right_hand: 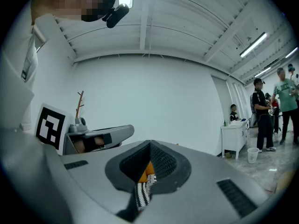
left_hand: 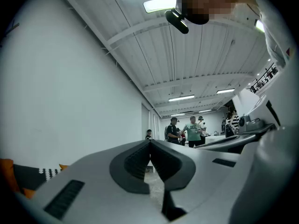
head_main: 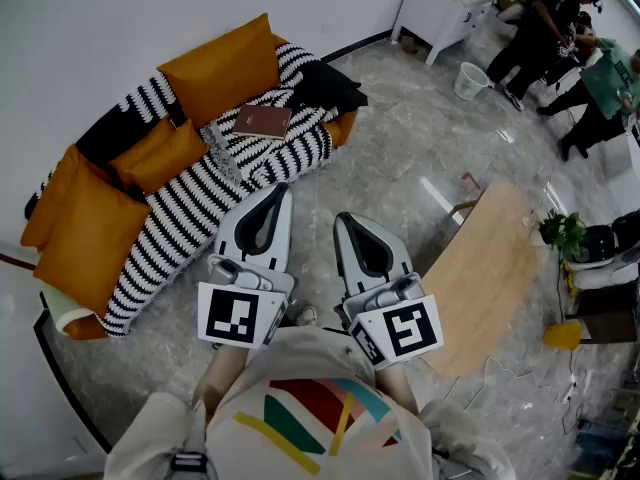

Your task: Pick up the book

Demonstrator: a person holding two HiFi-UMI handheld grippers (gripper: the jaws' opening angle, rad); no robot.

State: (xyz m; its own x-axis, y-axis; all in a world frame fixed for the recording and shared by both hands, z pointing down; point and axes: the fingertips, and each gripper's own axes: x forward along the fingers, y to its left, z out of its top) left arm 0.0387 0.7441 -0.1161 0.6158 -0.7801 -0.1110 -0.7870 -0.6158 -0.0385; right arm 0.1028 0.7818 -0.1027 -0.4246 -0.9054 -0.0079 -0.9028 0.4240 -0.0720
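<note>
A dark red book (head_main: 262,121) lies flat on a sofa (head_main: 95,233) with orange cushions and a black-and-white striped blanket. My two grippers are held level over the floor in front of the sofa, well short of the book. The left gripper (head_main: 277,192) points toward the sofa's front edge, jaws together with nothing between them (left_hand: 150,144). The right gripper (head_main: 346,219) is beside it, also shut and empty (right_hand: 149,147). Through its jaw gap, the right gripper view shows a sliver of orange cushion and striped blanket (right_hand: 144,190).
A low wooden table (head_main: 490,278) stands to the right of my right gripper. Further back are a white cabinet (head_main: 440,3), a white bucket (head_main: 470,80) and several people (head_main: 560,38). A potted plant (head_main: 562,230) and a yellow object (head_main: 563,335) sit at the right.
</note>
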